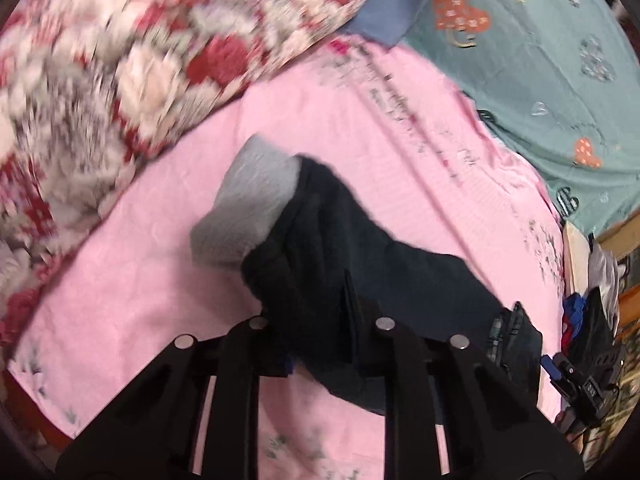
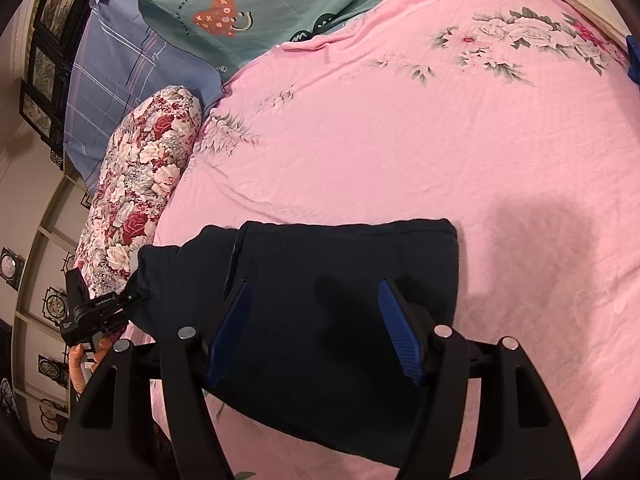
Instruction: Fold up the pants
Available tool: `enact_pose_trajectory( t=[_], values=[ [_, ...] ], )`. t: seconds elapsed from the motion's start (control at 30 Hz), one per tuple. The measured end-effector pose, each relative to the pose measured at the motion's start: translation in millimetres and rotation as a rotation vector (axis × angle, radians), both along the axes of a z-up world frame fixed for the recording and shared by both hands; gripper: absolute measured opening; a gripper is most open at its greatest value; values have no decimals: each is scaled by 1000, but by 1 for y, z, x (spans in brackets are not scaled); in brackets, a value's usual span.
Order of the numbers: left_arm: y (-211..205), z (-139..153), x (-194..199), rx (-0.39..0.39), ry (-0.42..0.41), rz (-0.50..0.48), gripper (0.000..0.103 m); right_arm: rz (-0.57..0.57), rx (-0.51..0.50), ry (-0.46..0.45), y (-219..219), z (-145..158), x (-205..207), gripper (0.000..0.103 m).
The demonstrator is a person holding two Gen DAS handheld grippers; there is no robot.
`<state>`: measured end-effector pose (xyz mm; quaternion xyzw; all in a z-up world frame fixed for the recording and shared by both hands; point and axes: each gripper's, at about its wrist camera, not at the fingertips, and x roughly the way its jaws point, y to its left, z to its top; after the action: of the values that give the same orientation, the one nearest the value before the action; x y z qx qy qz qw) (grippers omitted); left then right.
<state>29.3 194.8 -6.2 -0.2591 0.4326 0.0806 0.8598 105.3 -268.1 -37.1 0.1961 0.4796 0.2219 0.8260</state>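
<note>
Dark navy pants (image 2: pixel 340 300) lie folded on the pink floral bedsheet (image 2: pixel 400 140). In the left wrist view the pants (image 1: pixel 360 264) hang bunched from my left gripper (image 1: pixel 320 340), which is shut on the cloth, with the grey inner lining (image 1: pixel 248 208) showing at the far end. My right gripper (image 2: pixel 316 328) is open, its blue pads (image 2: pixel 394 336) spread just above the folded pants and holding nothing. The left gripper also shows in the right wrist view (image 2: pixel 120 304), clamped on the pants' left end.
A red and white floral quilt roll (image 2: pixel 140 184) lies left of the pants. A blue checked pillow (image 2: pixel 120 80) and a teal blanket with hearts (image 2: pixel 260 4) lie at the back. Clutter (image 1: pixel 592 312) sits beyond the bed edge in the left wrist view.
</note>
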Motion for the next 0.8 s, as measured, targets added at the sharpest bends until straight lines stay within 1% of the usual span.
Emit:
enact_pose_trajectory(
  t=[0.1,0.17,0.27,0.37,0.43,0.47,0.5,0.53,0.57,0.6,0.67,0.73,0.8],
  values=[
    [-36,34,-1,76,-65,-82,17,-3,19,-4,-7,0,-3,67],
    [-71,57,2,125,-114,-167,17,-9,39,-9,-13,-1,-5,67],
    [-121,76,9,151,-155,-293,17,-10,57,-18,-21,-1,-9,67],
    [-174,81,18,158,-166,-431,17,-13,75,-30,-30,1,-14,67],
    [-205,72,22,155,-149,-508,17,-19,87,-39,-39,3,-19,67],
    [-219,62,27,145,-123,-542,17,-24,91,-43,-44,4,-22,67],
    [-229,53,31,136,-103,-563,24,-27,95,-45,-48,5,-23,67],
    [-242,35,38,121,-68,-613,34,-31,98,-49,-52,5,-25,67],
    [-253,18,45,101,-21,-662,55,-33,101,-54,-55,6,-28,67],
    [-258,0,50,80,39,-668,64,-36,102,-57,-58,7,-30,67],
    [-259,-23,57,38,101,-655,65,-38,104,-55,-63,6,-33,67],
    [-254,-22,52,26,78,-642,66,-33,100,-48,-63,3,-34,67],
    [-246,-11,48,-26,52,-652,76,-30,89,-36,-62,1,-33,67]
  ],
)
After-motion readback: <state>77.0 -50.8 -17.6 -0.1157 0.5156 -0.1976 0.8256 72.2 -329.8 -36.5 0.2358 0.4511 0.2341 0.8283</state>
